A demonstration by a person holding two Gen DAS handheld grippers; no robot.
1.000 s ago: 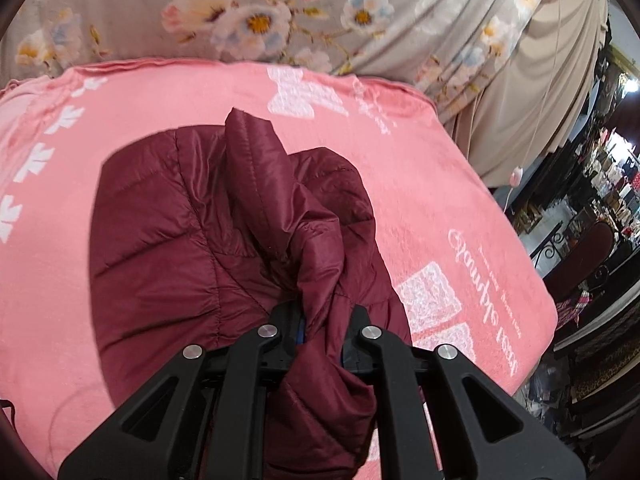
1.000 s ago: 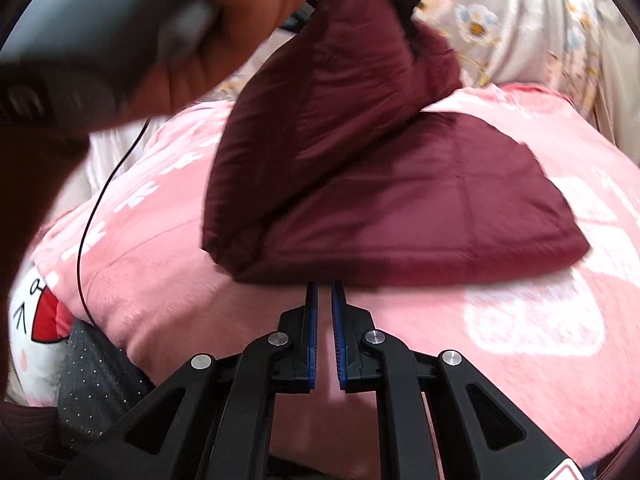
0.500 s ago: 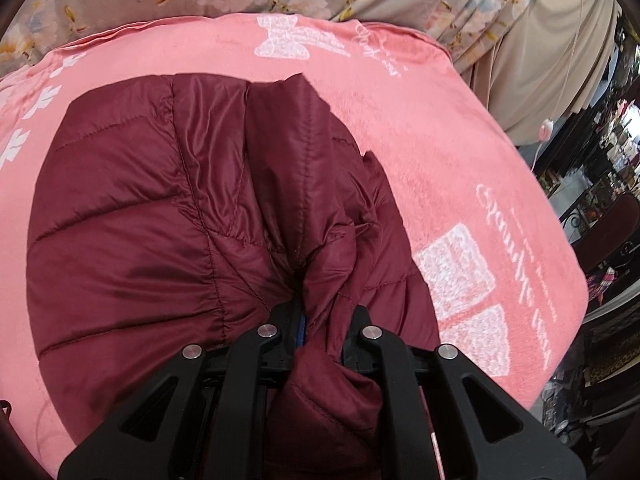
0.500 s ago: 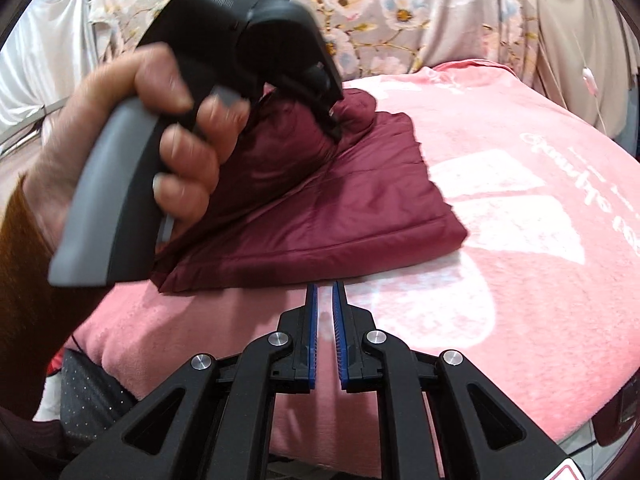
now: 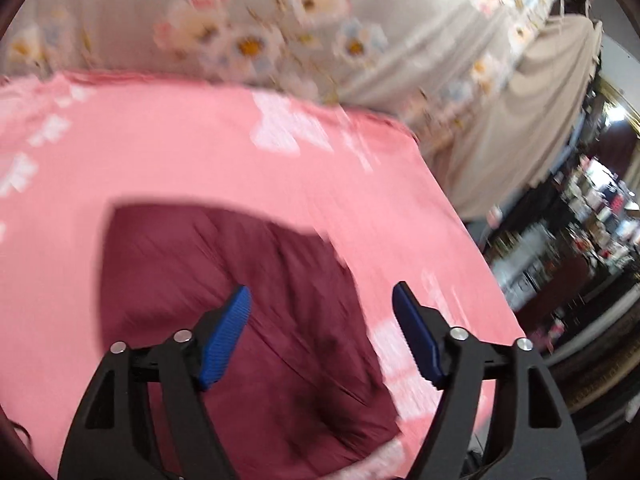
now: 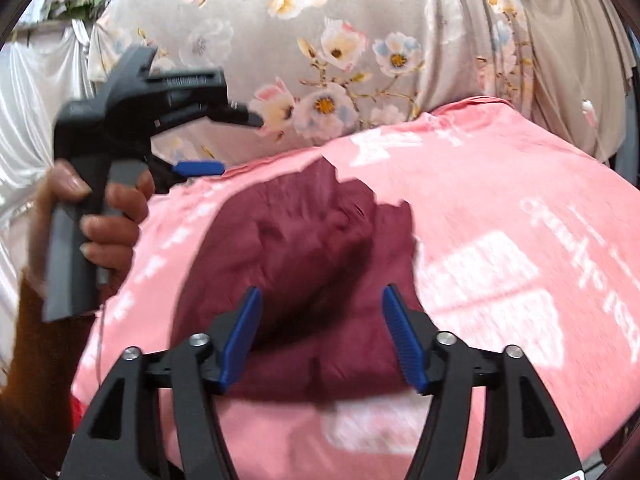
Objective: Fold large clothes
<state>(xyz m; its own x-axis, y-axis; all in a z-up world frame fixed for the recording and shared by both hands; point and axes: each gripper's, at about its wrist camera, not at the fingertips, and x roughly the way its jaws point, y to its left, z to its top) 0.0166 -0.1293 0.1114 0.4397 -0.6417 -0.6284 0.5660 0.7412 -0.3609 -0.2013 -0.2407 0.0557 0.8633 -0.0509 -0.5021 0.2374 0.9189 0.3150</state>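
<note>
A dark red quilted jacket (image 5: 240, 280) lies folded in a bundle on the pink blanket (image 5: 240, 148). My left gripper (image 5: 321, 288) hovers above the bundle's near right part, its jaws opening wide with nothing pressed between the blue pads; the view is motion-blurred. In the right wrist view the jacket (image 6: 312, 240) rests mid-blanket, and my right gripper (image 6: 322, 291) hangs over its near edge, jaws opening, pads clear of the cloth. A person's hand (image 6: 108, 216) holds the left gripper (image 6: 238, 144) up at the left, above the blanket.
A floral grey curtain (image 6: 340, 40) hangs behind the pink blanket (image 6: 500, 200). The blanket's right edge drops off toward a dark room with furniture (image 5: 580, 248). A beige drape (image 5: 540, 120) hangs at the far right. An orange-brown sleeve (image 6: 28, 360) fills the lower left.
The left gripper let go of the jacket fold, opened wide and lifted away. The right gripper went from shut to open and moved over the jacket. The jacket now lies flat in its fold.
</note>
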